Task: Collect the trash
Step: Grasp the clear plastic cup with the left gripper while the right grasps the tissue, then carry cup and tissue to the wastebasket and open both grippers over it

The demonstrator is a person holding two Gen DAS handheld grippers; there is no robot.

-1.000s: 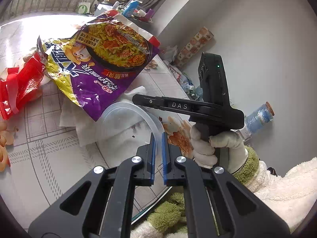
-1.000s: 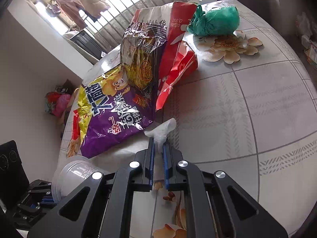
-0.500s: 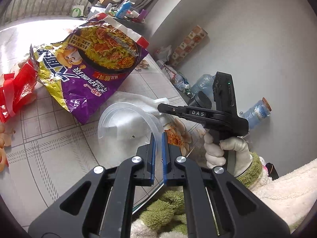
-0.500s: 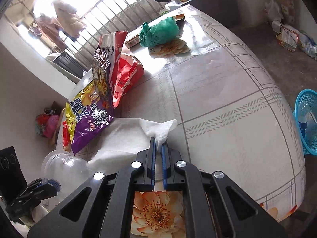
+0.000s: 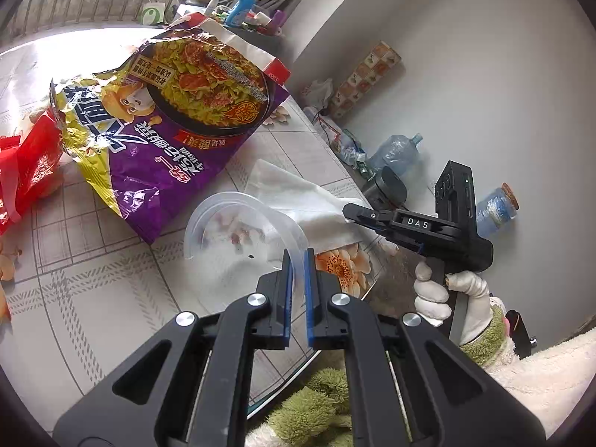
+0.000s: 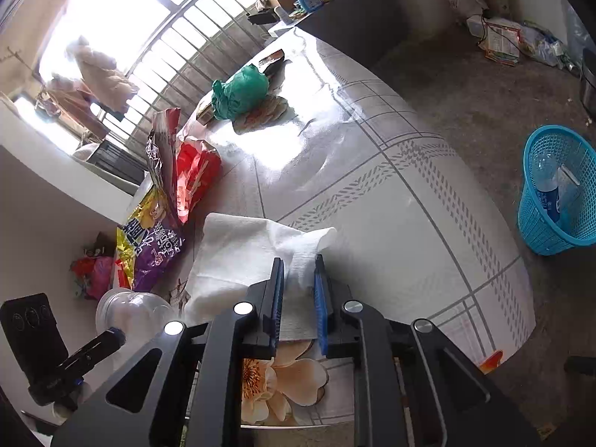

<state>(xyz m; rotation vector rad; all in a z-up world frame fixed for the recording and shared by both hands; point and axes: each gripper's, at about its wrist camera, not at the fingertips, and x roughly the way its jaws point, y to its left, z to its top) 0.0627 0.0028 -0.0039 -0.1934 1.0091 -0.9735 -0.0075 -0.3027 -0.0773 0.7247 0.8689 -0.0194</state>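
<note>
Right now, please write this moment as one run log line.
left gripper: shut on clear plastic cup rim | right gripper: jaws opening, white tissue between them | blue basket: on floor

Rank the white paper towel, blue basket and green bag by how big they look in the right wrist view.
1. White paper towel, though nearest the camera.
2. Blue basket.
3. Green bag, farthest away, so its true size is unsure.

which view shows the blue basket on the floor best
The right wrist view. The blue basket stands in full sight on the floor past the table edge, with a bottle inside. The left wrist view faces the wall side and shows none of it.
</note>
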